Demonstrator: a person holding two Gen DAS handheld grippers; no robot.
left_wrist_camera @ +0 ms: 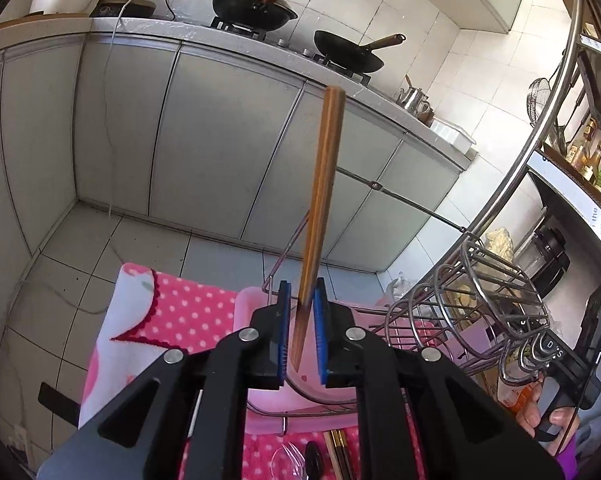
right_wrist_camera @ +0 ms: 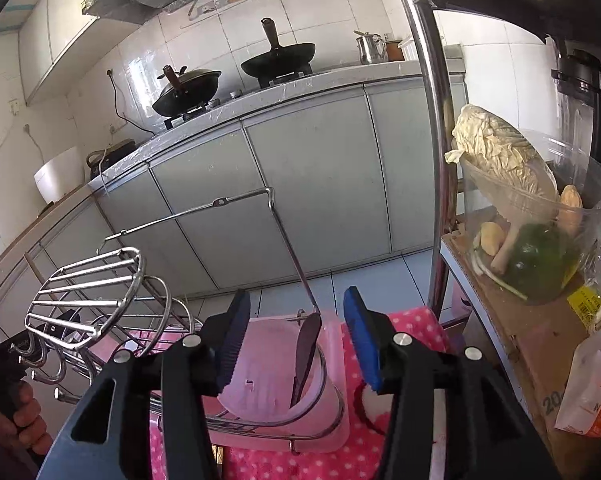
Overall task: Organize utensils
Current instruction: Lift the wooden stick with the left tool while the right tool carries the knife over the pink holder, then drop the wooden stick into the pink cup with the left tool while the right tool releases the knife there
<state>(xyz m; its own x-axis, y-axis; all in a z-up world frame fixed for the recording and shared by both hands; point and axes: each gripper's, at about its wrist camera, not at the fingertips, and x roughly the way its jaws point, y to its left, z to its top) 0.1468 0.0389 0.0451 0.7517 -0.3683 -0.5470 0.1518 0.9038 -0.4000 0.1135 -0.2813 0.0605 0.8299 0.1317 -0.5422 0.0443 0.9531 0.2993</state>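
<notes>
My left gripper [left_wrist_camera: 303,330] is shut on a pair of brown wooden chopsticks [left_wrist_camera: 322,200], held near their thin ends so they point up and away. It hovers over a pink plastic tray [left_wrist_camera: 260,400] inside a wire dish rack. The rack's wire utensil basket [left_wrist_camera: 476,300] is to its right. More chopsticks [left_wrist_camera: 338,454], a clear spoon [left_wrist_camera: 286,458] and a dark spoon [left_wrist_camera: 312,456] lie on the pink dotted cloth below. My right gripper [right_wrist_camera: 296,336] is open and empty above the same tray [right_wrist_camera: 268,380], where a dark spoon [right_wrist_camera: 306,350] leans. The wire basket [right_wrist_camera: 88,300] is to its left.
A steel shelf post [right_wrist_camera: 432,120] and a shelf with a bowl of cabbage and vegetables [right_wrist_camera: 520,220] stand close on the right. The rack's raised wire handle [right_wrist_camera: 276,216] crosses ahead. Grey cabinets and a counter with two woks [left_wrist_camera: 256,8] lie beyond.
</notes>
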